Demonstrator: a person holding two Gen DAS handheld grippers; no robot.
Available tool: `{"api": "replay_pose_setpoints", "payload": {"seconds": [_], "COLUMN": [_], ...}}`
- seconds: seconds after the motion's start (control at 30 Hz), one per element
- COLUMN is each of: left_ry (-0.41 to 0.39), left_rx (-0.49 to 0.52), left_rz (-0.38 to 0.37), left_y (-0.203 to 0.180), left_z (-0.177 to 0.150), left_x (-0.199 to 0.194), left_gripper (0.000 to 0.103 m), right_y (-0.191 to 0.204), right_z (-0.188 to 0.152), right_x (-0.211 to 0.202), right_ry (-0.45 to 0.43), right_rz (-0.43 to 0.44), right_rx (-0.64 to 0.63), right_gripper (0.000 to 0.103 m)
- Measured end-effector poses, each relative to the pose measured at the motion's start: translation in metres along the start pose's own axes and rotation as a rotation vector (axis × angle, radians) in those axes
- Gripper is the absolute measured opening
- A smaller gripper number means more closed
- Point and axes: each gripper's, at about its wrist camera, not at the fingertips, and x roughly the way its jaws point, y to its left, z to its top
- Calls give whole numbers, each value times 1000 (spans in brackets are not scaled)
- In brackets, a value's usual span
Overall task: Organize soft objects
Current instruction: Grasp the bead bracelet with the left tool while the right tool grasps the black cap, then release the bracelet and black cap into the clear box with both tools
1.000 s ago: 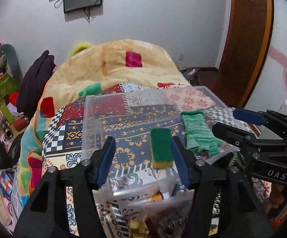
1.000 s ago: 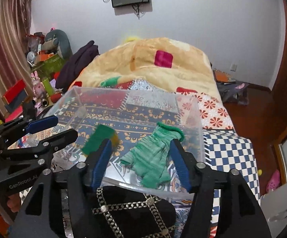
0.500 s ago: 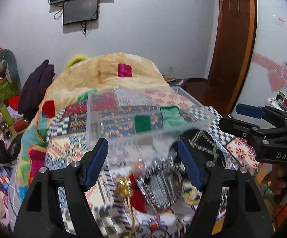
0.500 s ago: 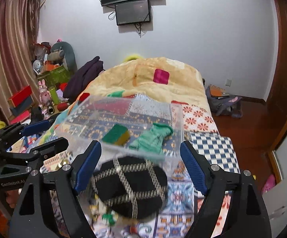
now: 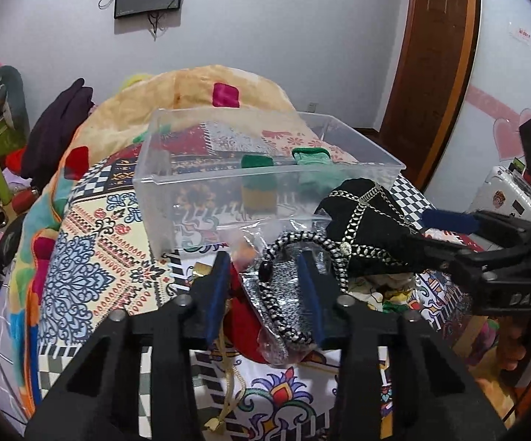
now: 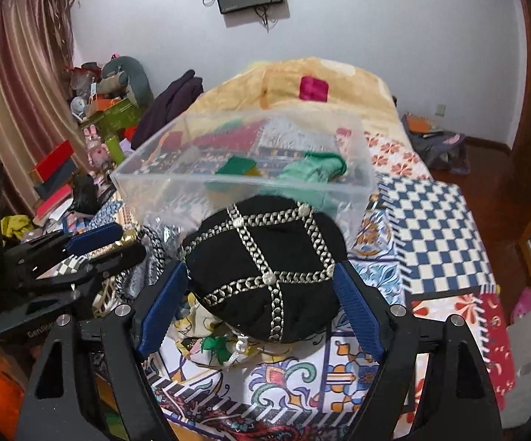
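The black cap (image 6: 265,268) with silver chain trim lies on the patterned bedspread (image 6: 438,220), just in front of the clear plastic bin (image 6: 353,198), and sits between the spread fingers of the right gripper (image 6: 261,308), which is released; whether the pads touch the cap is hard to tell. The bin holds a green sponge (image 5: 257,183) and a green glove (image 5: 311,167), both blurred through its wall. The left gripper (image 5: 263,286) is also unclenched, straddling a silver braided item in a crinkled plastic bag (image 5: 287,294); its near end is hidden. Half a second ago both grippers hung higher and farther from these things.
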Motion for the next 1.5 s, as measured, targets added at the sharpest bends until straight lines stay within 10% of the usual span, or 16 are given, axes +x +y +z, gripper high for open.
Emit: {"api": "replay_pose_setpoints", "payload": {"seconds": [0.3,0.53,1.5], "left_ry": [6,-26,-187], "left_rx": [2,-38,-71], "left_rz": [-11,-7,38], "left_y": [-1,8,27], "left_z": [-2,-2,68], "left_x": [5,-10,-48], "left_gripper": [7,7,7], "right_y": [8,9,25], "right_z": [-8,-8,71], "right_x": [9,1,-71], "right_ry": [36,0,-332], "right_rz": [45,53,-43], "right_rx": [-25,-31,-86], "right_gripper": [36,12,8]}}
